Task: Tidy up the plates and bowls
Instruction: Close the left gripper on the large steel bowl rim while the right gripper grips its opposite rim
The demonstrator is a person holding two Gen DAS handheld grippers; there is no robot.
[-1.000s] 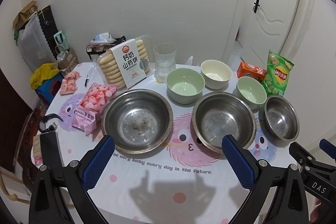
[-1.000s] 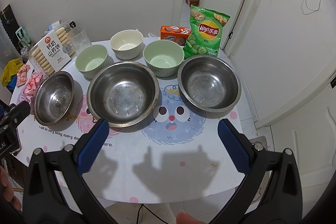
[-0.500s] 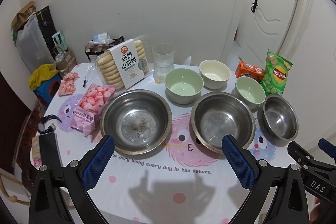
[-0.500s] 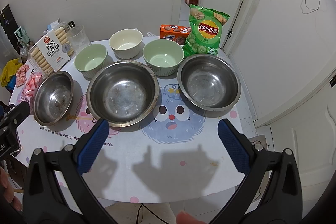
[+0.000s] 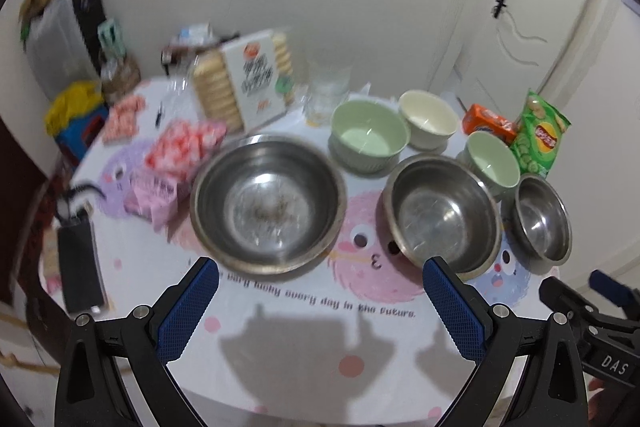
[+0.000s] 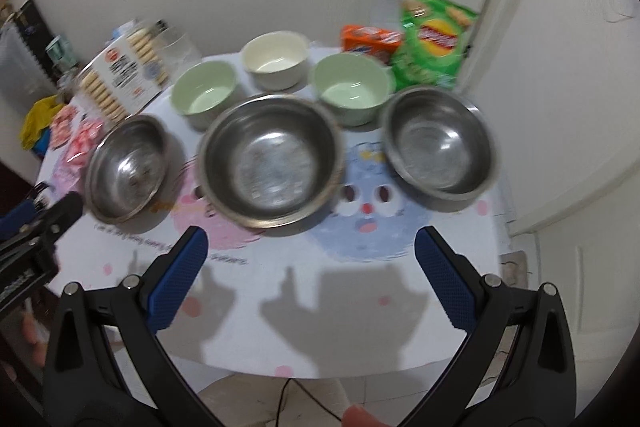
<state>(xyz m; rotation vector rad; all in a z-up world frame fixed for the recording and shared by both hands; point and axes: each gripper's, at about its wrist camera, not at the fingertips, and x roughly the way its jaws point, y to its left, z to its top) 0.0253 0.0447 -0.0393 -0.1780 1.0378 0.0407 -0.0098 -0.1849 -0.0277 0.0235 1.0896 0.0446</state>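
The left gripper [image 5: 318, 301] stands wide apart, its blue-padded fingers [image 5: 188, 311] spread over the near edge of the table [image 5: 300, 339] with nothing between them and nothing touched. The right gripper [image 6: 308, 275] is spread just as wide and holds nothing either; its pads hang above bare tablecloth in front of the bowls. Both views are smeared by motion blur, so the print on the biscuit box [image 5: 252, 83] and the drinking glass [image 5: 326, 91] behind it are hard to read. Three steel bowls sit in a row across the table: the left steel bowl [image 5: 268, 203], with dark specks in its bottom, the middle steel bowl [image 6: 272, 161], and the right steel bowl [image 6: 438, 143]. Behind them, farther from the cameras, stand a left green bowl [image 5: 368, 139], a cream bowl [image 6: 274, 59] and a right green bowl [image 6: 352, 93], each apart from the others or nearly touching; the blur leaves that unclear. A chip bag [image 6: 434, 41] and an orange box [image 6: 370, 39] stand at the far right corner, and pink snack packets [image 5: 176, 155] lie at the left. Each gripper appears at the margin of the other's view, cut off by the frame. Both point forward and slightly downward at the table, side by side, with fingertips of a hand [image 6: 32, 339] just showing at the lower left of the right view.
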